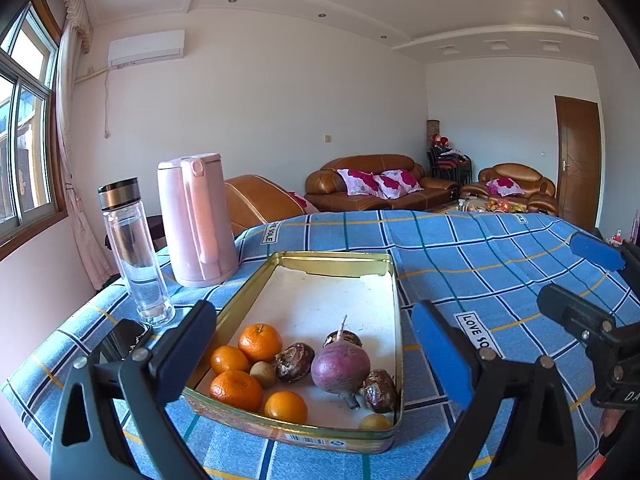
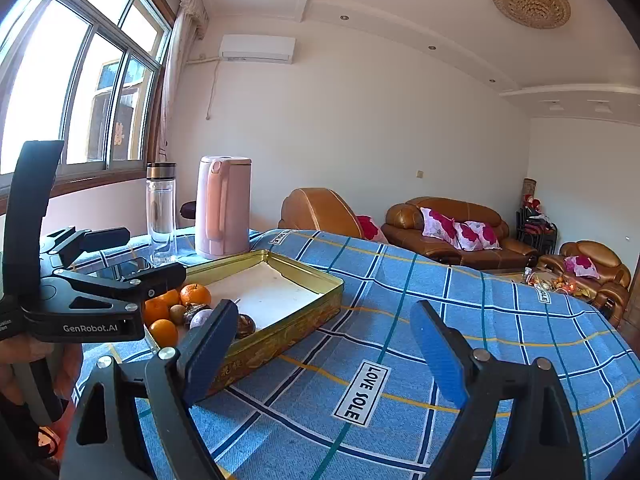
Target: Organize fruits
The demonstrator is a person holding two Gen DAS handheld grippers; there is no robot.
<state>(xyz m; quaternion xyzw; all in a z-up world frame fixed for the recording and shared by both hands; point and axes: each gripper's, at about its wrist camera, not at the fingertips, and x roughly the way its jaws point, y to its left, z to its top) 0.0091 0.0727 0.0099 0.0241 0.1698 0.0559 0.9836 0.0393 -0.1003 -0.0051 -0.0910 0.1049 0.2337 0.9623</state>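
A gold tin tray (image 1: 394,304) on the blue checked tablecloth holds several oranges (image 1: 260,342), a purple turnip (image 1: 340,366), brown water chestnuts (image 1: 295,361) and small kiwis (image 1: 263,373), all at its near end. My left gripper (image 1: 316,352) is open and empty, its jaws straddling the near end of the tray above the fruit. My right gripper (image 2: 324,348) is open and empty over bare cloth to the right of the tray (image 2: 320,304). The right gripper also shows in the left wrist view (image 1: 576,276), and the left gripper shows in the right wrist view (image 2: 148,258).
A pink kettle (image 1: 196,220) and a clear water bottle (image 1: 134,252) stand at the table's far left. A dark phone (image 1: 120,340) lies left of the tray. Sofas and a door are beyond the table.
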